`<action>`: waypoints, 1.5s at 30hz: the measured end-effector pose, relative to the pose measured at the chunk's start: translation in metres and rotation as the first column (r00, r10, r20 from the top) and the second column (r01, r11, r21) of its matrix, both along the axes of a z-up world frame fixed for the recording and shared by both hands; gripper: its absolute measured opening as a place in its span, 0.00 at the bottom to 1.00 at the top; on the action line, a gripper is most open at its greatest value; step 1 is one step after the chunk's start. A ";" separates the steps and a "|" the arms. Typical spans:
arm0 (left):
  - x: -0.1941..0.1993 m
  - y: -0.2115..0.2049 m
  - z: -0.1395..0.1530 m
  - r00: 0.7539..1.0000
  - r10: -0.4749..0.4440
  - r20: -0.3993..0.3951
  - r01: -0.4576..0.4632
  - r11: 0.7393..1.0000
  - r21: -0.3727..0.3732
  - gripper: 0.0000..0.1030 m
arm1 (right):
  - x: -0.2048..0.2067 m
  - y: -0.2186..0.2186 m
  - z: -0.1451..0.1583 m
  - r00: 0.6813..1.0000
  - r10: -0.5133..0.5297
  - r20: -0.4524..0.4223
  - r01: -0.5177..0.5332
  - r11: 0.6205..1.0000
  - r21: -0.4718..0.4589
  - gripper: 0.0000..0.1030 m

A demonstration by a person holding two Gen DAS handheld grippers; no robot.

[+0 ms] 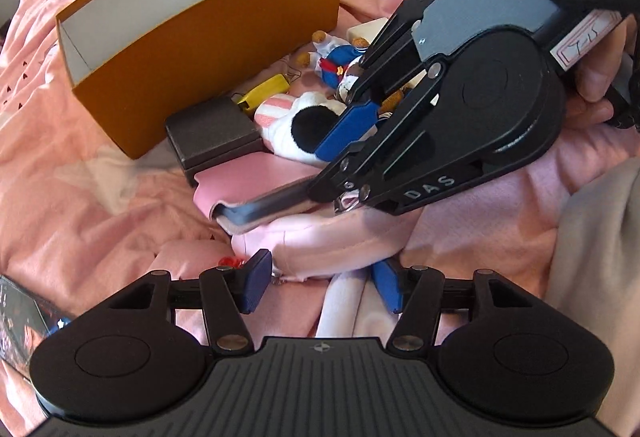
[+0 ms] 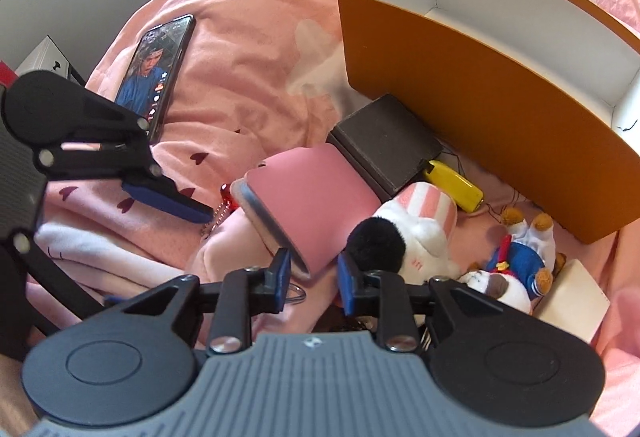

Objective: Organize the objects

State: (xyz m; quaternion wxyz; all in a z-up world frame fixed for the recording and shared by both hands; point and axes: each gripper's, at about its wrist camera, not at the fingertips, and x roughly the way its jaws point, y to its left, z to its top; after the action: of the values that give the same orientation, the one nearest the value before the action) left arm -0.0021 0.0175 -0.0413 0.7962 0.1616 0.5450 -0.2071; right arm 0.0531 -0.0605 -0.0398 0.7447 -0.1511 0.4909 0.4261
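Pink bedding (image 2: 248, 37) carries one orange box (image 2: 480, 109) with a bare white inside, and beside it one dark flat case (image 2: 384, 141), one yellow item (image 2: 454, 185), two plush toys (image 2: 416, 233) and one phone (image 2: 160, 69). One pink tablet-like slab (image 2: 316, 197) lies with its edge between the right gripper (image 2: 314, 275) pads, clamped. Over pink cloth, the left gripper (image 1: 322, 285) stands released, its jaws apart.

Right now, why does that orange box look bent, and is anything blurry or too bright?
Left wrist view: the fisheye lens bows the orange box and darkens the corners; the pink tablet's near edge is smeared. Right wrist view: the same bowing on the box; daylight falls evenly on the pink bedding, with glare on the phone screen; the plush toy stays sharp.
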 end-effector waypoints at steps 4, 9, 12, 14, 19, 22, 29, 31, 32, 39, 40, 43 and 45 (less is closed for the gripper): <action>0.004 -0.005 0.000 1.000 0.004 0.016 -0.005 1.000 0.020 0.62 | 0.005 -0.001 -0.001 1.000 -0.005 -0.014 0.006 0.999 0.031 0.17; 0.011 -0.005 0.001 0.998 0.042 0.039 -0.044 0.998 0.035 0.44 | 0.004 -0.007 0.012 0.999 -0.012 0.043 0.009 0.998 0.055 0.08; 0.014 -0.004 0.005 0.997 0.068 0.040 -0.069 0.998 0.009 0.39 | 0.008 -0.015 0.025 0.997 -0.047 0.062 0.041 0.994 0.097 0.01; 0.016 -0.002 0.008 0.996 0.083 0.043 -0.083 0.997 -0.009 0.36 | 0.012 -0.021 0.034 0.993 -0.083 0.085 0.073 0.991 0.115 0.00; 0.026 0.017 0.021 0.980 0.197 0.032 -0.193 0.976 -0.102 0.28 | 0.026 -0.041 0.059 0.983 -0.163 0.089 0.144 0.971 0.193 0.00; 0.035 0.031 0.027 0.961 0.274 0.027 -0.267 0.952 -0.148 0.26 | 0.037 -0.051 0.070 0.974 -0.208 0.086 0.185 0.957 0.222 0.00; 0.071 0.070 0.022 0.867 0.499 -0.009 -0.487 0.841 -0.234 0.26 | 0.085 -0.054 0.052 0.933 -0.348 0.089 0.328 0.926 0.189 0.00; 0.079 0.078 0.017 0.838 0.545 -0.024 -0.532 0.807 -0.258 0.26 | 0.095 -0.053 0.044 0.923 -0.379 0.070 0.360 0.913 0.190 0.00; 0.080 0.082 0.016 0.824 0.566 -0.025 -0.552 0.791 -0.264 0.26 | 0.100 -0.052 0.041 0.917 -0.396 0.052 0.381 0.905 0.188 0.04; 0.090 0.089 0.011 0.793 0.609 0.008 -0.588 0.769 -0.252 0.27 | 0.096 -0.066 0.020 0.826 -0.545 -0.142 0.563 0.811 0.157 0.39; 0.092 0.089 0.010 0.790 0.613 0.012 -0.591 0.768 -0.246 0.27 | 0.094 -0.068 0.012 0.802 -0.564 -0.196 0.593 0.791 0.150 0.39; 0.098 0.088 0.003 0.789 0.615 0.003 -0.598 0.769 -0.225 0.28 | 0.092 -0.078 -0.020 0.671 -0.620 -0.405 0.713 0.690 0.126 0.42; 0.099 0.087 -0.001 0.789 0.615 0.002 -0.601 0.772 -0.208 0.29 | 0.092 -0.084 -0.043 0.552 -0.652 -0.519 0.795 0.600 0.091 0.51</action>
State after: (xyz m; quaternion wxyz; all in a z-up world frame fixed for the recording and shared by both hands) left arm 0.0968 0.1050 -0.0426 0.8507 -0.0955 0.5168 0.0145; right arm 0.1450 -0.1440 -0.0825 0.7380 0.2884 0.5859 0.1703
